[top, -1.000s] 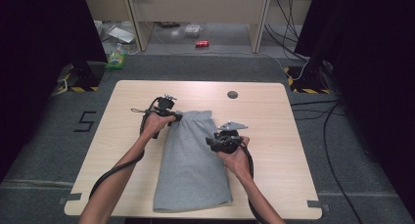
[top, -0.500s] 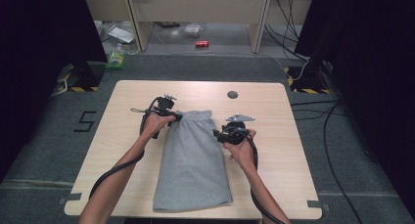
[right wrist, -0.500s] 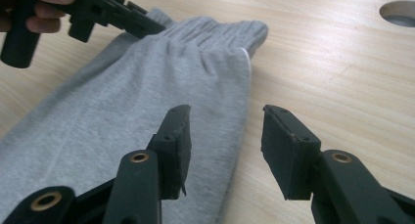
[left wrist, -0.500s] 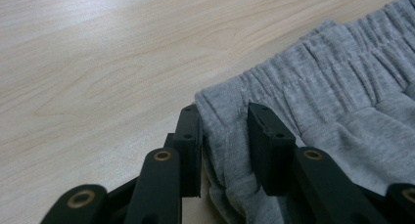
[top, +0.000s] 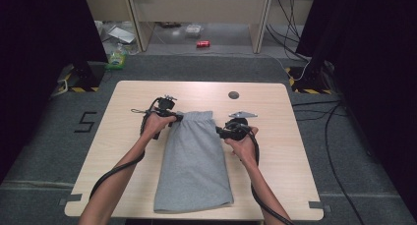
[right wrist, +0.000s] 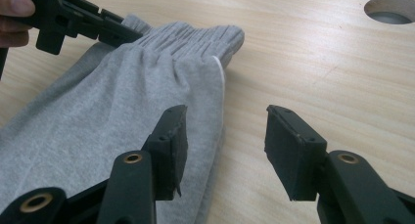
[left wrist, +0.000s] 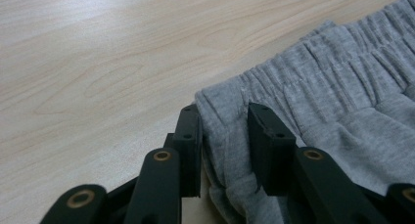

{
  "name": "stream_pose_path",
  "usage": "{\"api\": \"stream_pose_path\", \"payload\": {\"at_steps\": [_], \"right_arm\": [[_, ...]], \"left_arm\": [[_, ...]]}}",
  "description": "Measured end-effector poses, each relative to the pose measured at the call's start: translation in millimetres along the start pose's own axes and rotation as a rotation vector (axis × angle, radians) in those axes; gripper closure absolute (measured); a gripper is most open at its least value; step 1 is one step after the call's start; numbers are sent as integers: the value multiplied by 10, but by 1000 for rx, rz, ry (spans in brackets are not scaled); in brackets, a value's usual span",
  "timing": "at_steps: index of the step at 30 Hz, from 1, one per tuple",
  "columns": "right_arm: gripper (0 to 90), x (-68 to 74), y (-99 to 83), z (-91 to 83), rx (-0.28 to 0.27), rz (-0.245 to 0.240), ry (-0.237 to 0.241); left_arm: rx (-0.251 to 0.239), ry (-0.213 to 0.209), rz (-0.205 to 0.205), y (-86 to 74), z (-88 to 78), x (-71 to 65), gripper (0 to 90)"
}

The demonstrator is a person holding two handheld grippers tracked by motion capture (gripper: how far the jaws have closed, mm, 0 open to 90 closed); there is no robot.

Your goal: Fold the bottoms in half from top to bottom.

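The grey shorts (top: pixel 193 161) lie flat on the bench (top: pixel 295 156), folded lengthwise into 1 long strip, waistband at the far end and hems near the person's edge. That lengthwise fold looks done; what seems left is folding the strip across its length to make a compact bundle.

The left tool (top: pixel 173 118) is clamped on the left corner of the waistband (left wrist: pixel 274 82), cloth bunched between its pads. The right tool (top: pixel 220 132) sits at the strip's right edge below the waistband; its jaws have just been opening and stand apart, 1 over the cloth, the other over bare wood, gripping nothing. So only 1 corner is secured for the next fold.
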State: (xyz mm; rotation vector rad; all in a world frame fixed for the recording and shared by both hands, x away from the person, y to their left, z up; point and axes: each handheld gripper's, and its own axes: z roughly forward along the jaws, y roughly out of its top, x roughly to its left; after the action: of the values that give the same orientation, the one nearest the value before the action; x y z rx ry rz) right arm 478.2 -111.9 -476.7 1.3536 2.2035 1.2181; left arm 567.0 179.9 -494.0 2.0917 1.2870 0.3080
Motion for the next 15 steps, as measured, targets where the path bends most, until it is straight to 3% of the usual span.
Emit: {"api": "stream_pose_path", "payload": {"at_steps": [15], "right_arm": [[491, -41, 163, 217, 3, 28, -1]], "left_arm": [[-1, -1, -6, -3, 0, 4, 666]]}}
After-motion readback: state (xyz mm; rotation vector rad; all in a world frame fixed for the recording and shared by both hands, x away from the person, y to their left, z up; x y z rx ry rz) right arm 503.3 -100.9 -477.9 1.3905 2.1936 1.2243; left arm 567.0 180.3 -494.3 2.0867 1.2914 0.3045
